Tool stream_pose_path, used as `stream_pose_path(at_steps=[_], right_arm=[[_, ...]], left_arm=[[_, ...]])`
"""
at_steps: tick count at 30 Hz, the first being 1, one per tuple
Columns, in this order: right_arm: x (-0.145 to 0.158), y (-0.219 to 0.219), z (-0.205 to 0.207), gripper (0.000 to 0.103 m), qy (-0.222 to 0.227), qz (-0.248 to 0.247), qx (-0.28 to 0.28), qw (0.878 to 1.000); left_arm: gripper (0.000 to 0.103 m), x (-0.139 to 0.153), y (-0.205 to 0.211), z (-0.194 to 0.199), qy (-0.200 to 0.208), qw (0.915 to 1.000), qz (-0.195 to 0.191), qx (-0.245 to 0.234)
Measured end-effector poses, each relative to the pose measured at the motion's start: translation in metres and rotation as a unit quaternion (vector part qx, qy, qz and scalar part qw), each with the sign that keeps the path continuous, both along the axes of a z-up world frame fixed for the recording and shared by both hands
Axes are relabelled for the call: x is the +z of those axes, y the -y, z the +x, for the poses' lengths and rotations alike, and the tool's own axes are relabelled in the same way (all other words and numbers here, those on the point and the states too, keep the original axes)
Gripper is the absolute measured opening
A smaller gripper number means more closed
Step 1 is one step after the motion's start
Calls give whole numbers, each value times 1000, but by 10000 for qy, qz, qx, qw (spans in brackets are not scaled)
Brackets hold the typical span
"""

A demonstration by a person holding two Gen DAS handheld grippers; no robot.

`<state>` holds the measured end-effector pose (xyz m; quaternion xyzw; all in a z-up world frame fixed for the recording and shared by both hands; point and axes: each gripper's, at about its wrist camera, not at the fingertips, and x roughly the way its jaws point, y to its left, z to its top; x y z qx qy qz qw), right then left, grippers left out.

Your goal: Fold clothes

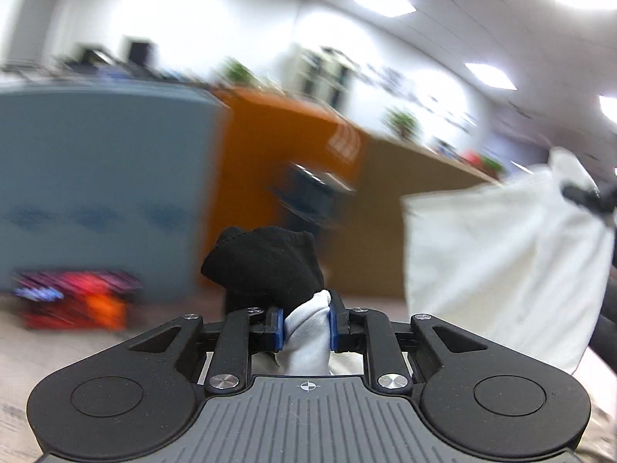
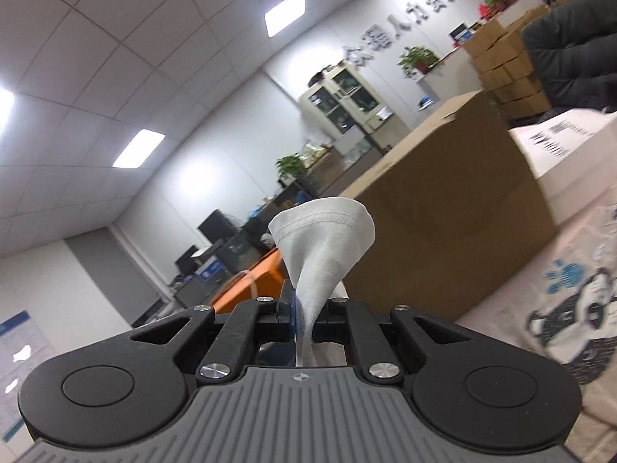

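My left gripper (image 1: 307, 324) is shut on a bunch of white cloth (image 1: 306, 347), and a black part of the fabric (image 1: 266, 266) stands up beyond its blue pads. To the right in the left wrist view, the white garment (image 1: 501, 270) hangs lifted in the air. Its top corner is pinched by my right gripper (image 1: 590, 196). In the right wrist view, my right gripper (image 2: 308, 316) is shut on a stitched white hem (image 2: 327, 227) that fans out above the jaws. White fabric with a cartoon print (image 2: 570, 308) spreads at the right edge.
A large cardboard box (image 2: 443, 231) and a white labelled box (image 2: 559, 146) stand close ahead on the right. A blue partition (image 1: 104, 185), an orange cabinet (image 1: 277, 154) and a red object (image 1: 77, 301) lie ahead on the left. A person's dark sleeve (image 2: 570, 58) is top right.
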<state>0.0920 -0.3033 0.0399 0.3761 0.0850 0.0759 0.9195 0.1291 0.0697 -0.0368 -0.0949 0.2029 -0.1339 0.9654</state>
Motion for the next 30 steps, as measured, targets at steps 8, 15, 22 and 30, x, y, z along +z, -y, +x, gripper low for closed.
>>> stream_pose_path(at_steps=[8,15,22,30], right_arm=[[-33,-36,10,6,-664,234,151,9974],[-103,-55,-34,6,-2246,-461,11,9734],[-142,-66,-75,6,-3147,-704,-144,9465],[-183,-61,-108,28,-4020,-1852,-726,8938]], left_arm=[[19,6,-98,-42,-130,9899,-17,1413],[19,-56,-133,-98,-1640,9712,-598,1623],[22,-87,-148,-130,-2171,9606,-637,1613],[56,-101,-161,-146,-2477,9423,577,2177]])
